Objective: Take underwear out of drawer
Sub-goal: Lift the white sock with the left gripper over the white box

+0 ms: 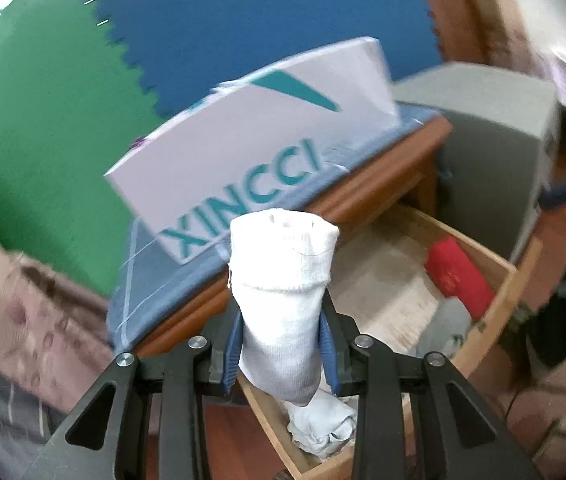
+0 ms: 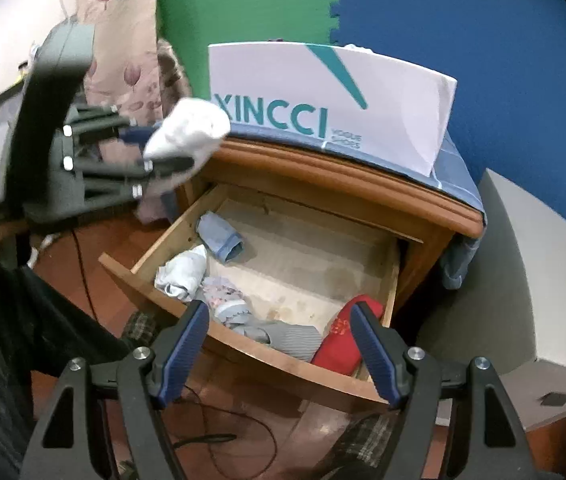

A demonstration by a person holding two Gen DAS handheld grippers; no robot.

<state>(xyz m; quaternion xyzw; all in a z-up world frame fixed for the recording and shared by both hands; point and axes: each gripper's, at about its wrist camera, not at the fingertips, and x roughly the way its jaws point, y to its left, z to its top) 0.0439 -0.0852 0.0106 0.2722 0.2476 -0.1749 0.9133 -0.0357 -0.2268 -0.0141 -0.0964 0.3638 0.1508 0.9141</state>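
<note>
A: Left wrist view is smeared; the white garment hides most of the blue pads, and the drawer is cut off behind the black linkage.

B: Noted. Garment: white ribbed knit, rolled into a tube with a stitched band near its far end. It is clear of the drawer, up beside the nightstand.

A: Left gripper: fingers narrow, clamped on that white roll from both sides.

B: Right gripper: fingers wide, nothing between them, hanging over the drawer's front edge, touching nothing.

A: In the drawer: a blue roll, a pale bundle, a floral piece, grey fabric, a red roll. White XINCCI box on top.
</note>
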